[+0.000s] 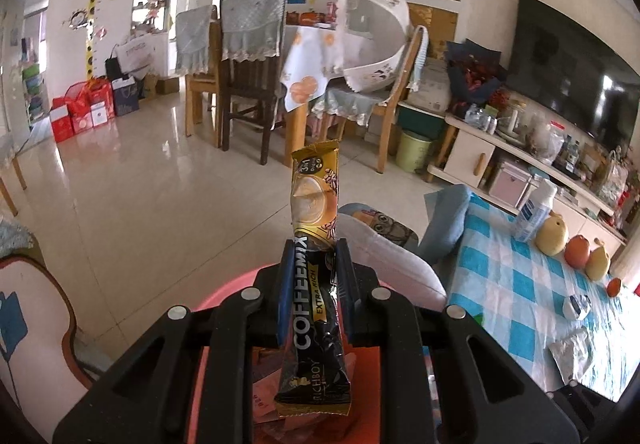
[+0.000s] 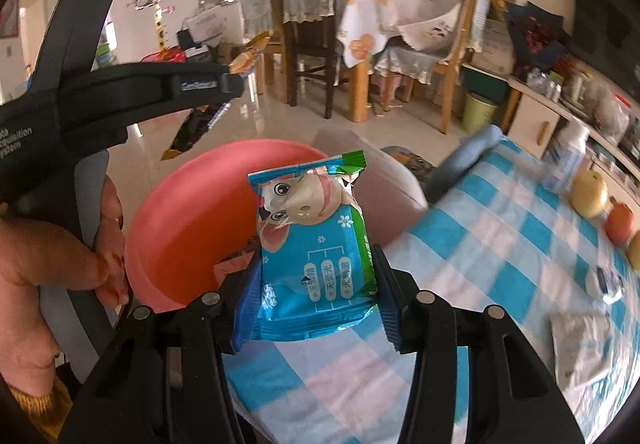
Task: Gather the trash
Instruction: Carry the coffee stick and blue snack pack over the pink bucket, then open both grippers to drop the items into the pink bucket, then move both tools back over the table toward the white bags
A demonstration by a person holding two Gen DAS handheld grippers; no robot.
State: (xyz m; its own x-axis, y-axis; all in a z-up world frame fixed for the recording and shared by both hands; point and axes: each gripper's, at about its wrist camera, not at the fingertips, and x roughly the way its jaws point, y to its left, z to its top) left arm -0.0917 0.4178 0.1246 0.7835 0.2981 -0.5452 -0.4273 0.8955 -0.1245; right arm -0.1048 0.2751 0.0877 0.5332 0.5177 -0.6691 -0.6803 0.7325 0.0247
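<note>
My left gripper [image 1: 313, 248] is shut on a black and gold coffee-mix sachet [image 1: 314, 276], held upright above the pink basin [image 1: 224, 296]. From the right wrist view the left gripper [image 2: 234, 81] and its sachet [image 2: 200, 127] hang over the pink basin [image 2: 192, 211]. My right gripper [image 2: 316, 272] is shut on a blue snack wrapper with a cartoon mouse [image 2: 312, 244], held at the table's edge beside the basin. A crumpled silver wrapper [image 1: 570, 350] lies on the checked tablecloth [image 1: 520, 284]; it also shows in the right wrist view [image 2: 580, 344].
On the blue checked table stand a white bottle [image 1: 534, 209], pears and oranges [image 1: 576, 250] and a small crumpled packet [image 1: 576, 306]. A grey cushion [image 1: 400, 264] lies by the basin. Dining chairs, a green bin [image 1: 412, 149] and a TV cabinet stand beyond.
</note>
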